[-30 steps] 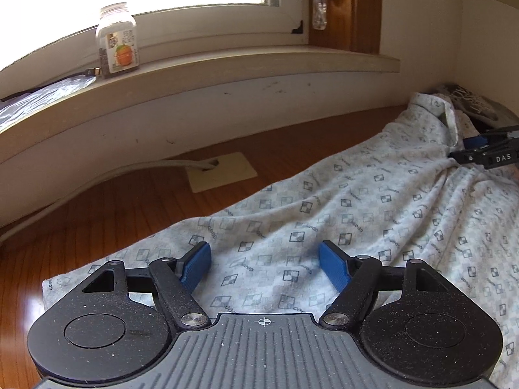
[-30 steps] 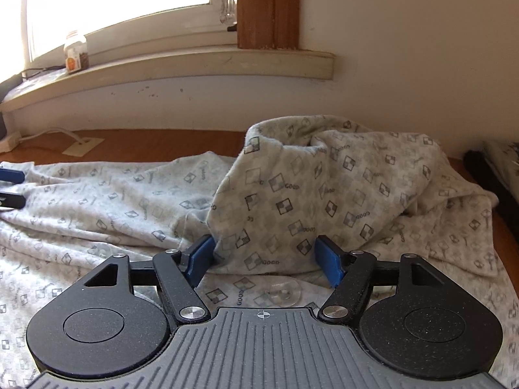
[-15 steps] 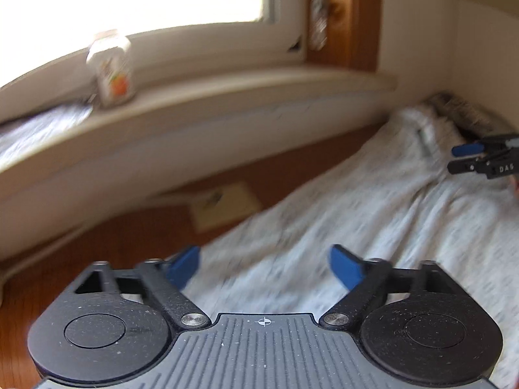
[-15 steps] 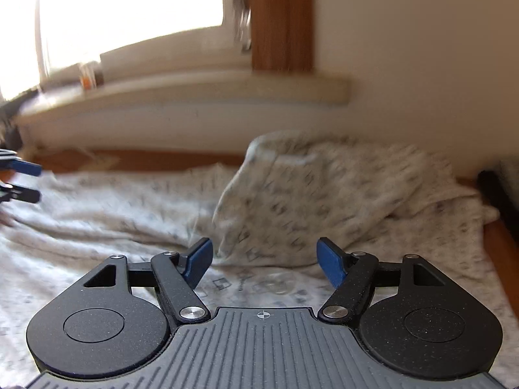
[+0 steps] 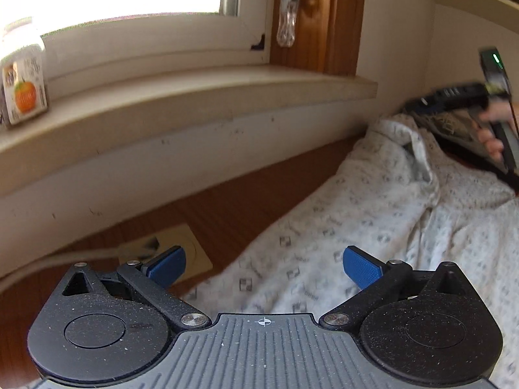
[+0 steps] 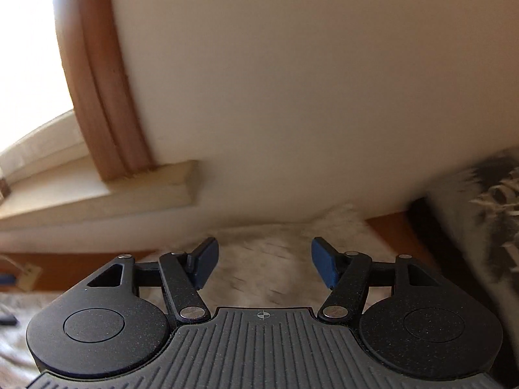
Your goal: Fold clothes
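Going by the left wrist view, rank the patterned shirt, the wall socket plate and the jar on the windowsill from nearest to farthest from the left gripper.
From the left gripper:
1. Patterned shirt, directly beneath and right.
2. Socket plate, left, on the wooden surface.
3. Jar, far left, up on the windowsill.

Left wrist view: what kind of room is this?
Likely a room in a home: a window sill with a jar on it, a wooden table under it, and a patterned shirt spread out for folding.
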A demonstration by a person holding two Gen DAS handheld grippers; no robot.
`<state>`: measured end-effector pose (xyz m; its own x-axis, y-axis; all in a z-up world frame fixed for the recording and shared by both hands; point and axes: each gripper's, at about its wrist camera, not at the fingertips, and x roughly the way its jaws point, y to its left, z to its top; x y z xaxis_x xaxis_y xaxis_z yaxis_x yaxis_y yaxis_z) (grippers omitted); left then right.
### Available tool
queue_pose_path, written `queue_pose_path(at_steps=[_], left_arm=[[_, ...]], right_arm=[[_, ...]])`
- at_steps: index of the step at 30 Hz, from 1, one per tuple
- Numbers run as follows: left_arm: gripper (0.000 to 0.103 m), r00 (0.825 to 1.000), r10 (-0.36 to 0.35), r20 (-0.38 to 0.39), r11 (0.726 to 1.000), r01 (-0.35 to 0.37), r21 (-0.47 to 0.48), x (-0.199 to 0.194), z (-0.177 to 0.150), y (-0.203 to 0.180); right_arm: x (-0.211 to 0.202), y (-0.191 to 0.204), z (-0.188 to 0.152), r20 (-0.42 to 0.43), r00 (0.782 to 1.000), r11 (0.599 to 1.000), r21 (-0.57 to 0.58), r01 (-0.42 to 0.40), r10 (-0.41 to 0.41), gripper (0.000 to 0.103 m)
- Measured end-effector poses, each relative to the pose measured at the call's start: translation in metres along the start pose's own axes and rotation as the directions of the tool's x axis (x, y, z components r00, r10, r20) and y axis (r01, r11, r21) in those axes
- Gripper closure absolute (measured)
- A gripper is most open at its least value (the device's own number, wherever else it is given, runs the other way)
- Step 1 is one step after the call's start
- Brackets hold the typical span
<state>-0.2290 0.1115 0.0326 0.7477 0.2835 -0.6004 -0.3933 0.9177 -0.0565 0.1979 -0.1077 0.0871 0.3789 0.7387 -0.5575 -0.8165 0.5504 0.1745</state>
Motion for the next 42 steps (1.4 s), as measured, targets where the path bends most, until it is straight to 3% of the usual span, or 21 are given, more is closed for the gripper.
queue_pose_path(at_steps=[2,4,5,9,14,15,16,18,24,27,30,32,34,38,42], left_arm=[[0.0,1.0,-0.007,0.016,1.0,0.007,0.008,-0.004,-0.004,0.0],[0.0,1.0,-0.002,0.028,1.0,0.001,0.022,-0.007,-0.005,-0.003],[0.0,0.999,0.001,0.033,1.0,-0.002,0.029,-0.008,-0.006,-0.004],[0.0,0.999,0.007,0.042,0.999,-0.009,0.042,-0.011,-0.007,-0.006],[0.0,0.999,0.01,0.045,0.999,-0.011,0.034,-0.012,-0.007,-0.005],[0.0,0.999,0.01,0.046,0.999,-0.012,0.033,-0.012,-0.007,-0.005],[0.0,0.999,0.009,0.048,0.999,-0.011,0.031,-0.012,-0.007,-0.004],[0.0,0.998,0.004,0.055,1.0,-0.005,0.026,-0.014,-0.007,-0.003],[0.0,0.997,-0.044,0.069,0.999,0.044,0.003,-0.016,-0.007,0.003],[0.0,0.996,-0.05,0.072,0.999,0.05,-0.006,-0.017,-0.007,0.004],[0.0,0.996,-0.046,0.076,0.999,0.047,-0.013,-0.017,-0.008,0.005],[0.0,0.996,-0.044,0.076,0.999,0.045,-0.014,-0.017,-0.008,0.006],[0.0,0.996,-0.043,0.075,0.999,0.044,-0.013,-0.016,-0.008,0.005],[0.0,0.997,-0.036,0.07,0.999,0.036,-0.006,-0.014,-0.008,0.004],[0.0,0.998,-0.026,0.061,1.0,0.025,0.012,-0.012,-0.007,0.001]], right_arm=[[0.014,0.015,0.003,-0.031,0.999,1.0,-0.008,-0.021,0.021,0.043],[0.027,0.028,0.004,-0.06,0.998,1.0,-0.007,-0.025,0.025,0.061],[0.034,0.034,0.007,-0.072,0.997,1.0,0.009,-0.029,0.029,0.065],[0.054,0.051,0.011,-0.108,0.994,0.998,0.065,-0.016,0.023,0.065],[0.068,0.062,0.006,-0.143,0.987,0.996,0.042,0.077,-0.07,0.066],[0.069,0.064,0.005,-0.146,0.985,0.995,0.032,0.096,-0.091,0.073],[0.066,0.066,0.004,-0.134,0.985,0.994,0.027,0.11,-0.105,0.097],[0.047,0.07,0.004,-0.083,0.986,0.99,0.012,0.143,-0.142,0.1],[-0.077,0.07,-0.003,0.09,0.968,0.972,-0.001,0.233,-0.232,0.1],[-0.142,0.056,-0.028,0.122,0.956,0.964,0.026,0.265,-0.266,0.1],[-0.172,0.046,-0.064,0.069,0.951,0.954,0.042,0.297,-0.3,0.1],[-0.181,0.039,-0.084,0.034,0.941,0.941,0.054,0.335,-0.337,0.096],[-0.179,0.038,-0.098,0.024,0.93,0.93,0.055,0.364,-0.366,0.074],[-0.15,0.034,-0.094,0.008,0.95,0.949,0.039,0.312,-0.313,0.069],[-0.094,0.035,-0.078,0.007,0.966,0.966,-0.026,0.257,-0.257,0.056]])
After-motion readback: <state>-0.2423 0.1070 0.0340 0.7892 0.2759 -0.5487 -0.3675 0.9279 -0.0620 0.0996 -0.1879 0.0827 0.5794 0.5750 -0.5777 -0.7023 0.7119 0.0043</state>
